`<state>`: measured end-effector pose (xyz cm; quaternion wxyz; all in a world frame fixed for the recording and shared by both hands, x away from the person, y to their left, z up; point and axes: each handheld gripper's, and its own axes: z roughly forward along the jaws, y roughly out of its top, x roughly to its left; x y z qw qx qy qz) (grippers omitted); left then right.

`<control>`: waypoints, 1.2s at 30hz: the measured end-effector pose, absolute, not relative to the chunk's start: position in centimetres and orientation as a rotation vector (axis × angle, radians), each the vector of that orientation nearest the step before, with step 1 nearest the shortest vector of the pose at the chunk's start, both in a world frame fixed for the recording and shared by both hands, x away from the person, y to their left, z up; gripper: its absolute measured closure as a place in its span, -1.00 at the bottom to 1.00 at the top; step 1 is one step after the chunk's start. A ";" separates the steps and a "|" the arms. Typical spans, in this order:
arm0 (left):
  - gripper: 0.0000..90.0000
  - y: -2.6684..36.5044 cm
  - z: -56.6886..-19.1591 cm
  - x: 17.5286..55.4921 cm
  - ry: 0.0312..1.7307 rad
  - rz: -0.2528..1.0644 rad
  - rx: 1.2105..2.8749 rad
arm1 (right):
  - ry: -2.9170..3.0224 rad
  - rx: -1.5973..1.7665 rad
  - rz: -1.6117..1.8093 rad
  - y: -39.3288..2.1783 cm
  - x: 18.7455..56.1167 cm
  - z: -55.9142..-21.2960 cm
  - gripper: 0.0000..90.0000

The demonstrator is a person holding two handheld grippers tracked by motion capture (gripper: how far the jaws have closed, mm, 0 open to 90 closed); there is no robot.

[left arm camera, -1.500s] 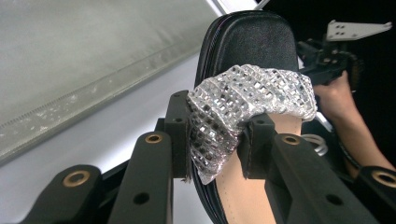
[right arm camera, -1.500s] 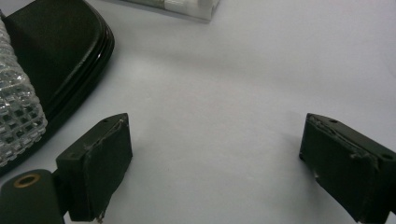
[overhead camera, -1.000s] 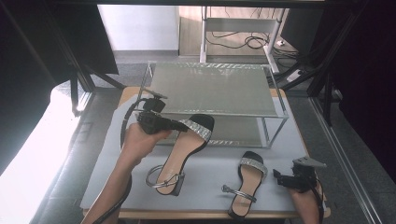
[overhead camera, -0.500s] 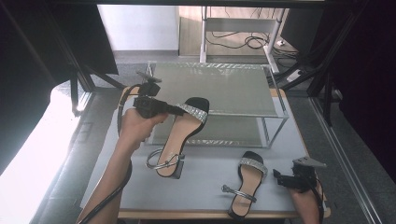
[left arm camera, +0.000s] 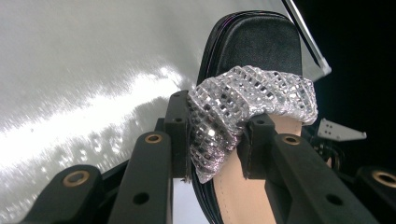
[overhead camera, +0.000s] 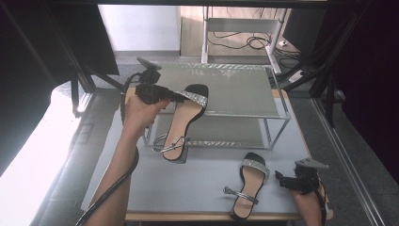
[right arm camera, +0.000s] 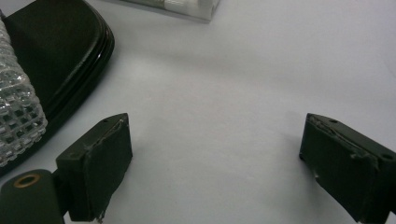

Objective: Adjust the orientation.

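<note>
The left gripper (overhead camera: 175, 96) is held up over the left end of a two-tier metal rack (overhead camera: 235, 89), its jaws clamped on the sparkly toe strap (left arm camera: 243, 112) of a black sandal (overhead camera: 184, 123). In the left gripper view the strap, covered in small square silver stones, is bunched and squeezed between the two black pads, with the glossy black square toe of the sandal rising just beyond it and a tan insole showing below. In the high view the sandal hangs tilted: its toe is up over the near-left part of the rack's pale top shelf, and its heel end, with a thin silver ankle strap and buckle, hangs down in front of the rack's near-left corner, above the grey table (overhead camera: 207, 179). The left hand (overhead camera: 139, 113) grips the tool from below, and a cable trails back along the forearm. A second, matching sandal (overhead camera: 248, 186) lies flat on the near right part of the table, toe pointing away, with its own silver toe strap and ankle strap. The right gripper (overhead camera: 282, 179) rests near the table's near right edge, just to the right of this sandal, and its jaws stand wide apart over bare tabletop, with the sandal's black toe at the left in its own view.
</note>
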<state>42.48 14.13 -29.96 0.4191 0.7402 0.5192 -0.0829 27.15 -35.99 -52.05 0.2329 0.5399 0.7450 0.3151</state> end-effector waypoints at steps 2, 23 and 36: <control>0.54 14.1 -29.8 43.1 1.319 -0.205 1.847 | 2.046 1.484 0.866 -36.0 27.2 -52.1 -0.81; 0.54 13.6 -29.5 48.4 1.448 -0.219 1.752 | 2.048 1.480 0.865 -36.0 27.2 -52.1 -0.81; 0.54 14.1 -29.2 51.2 1.519 -0.230 1.668 | 2.049 1.481 0.865 -36.0 27.2 -52.1 -0.81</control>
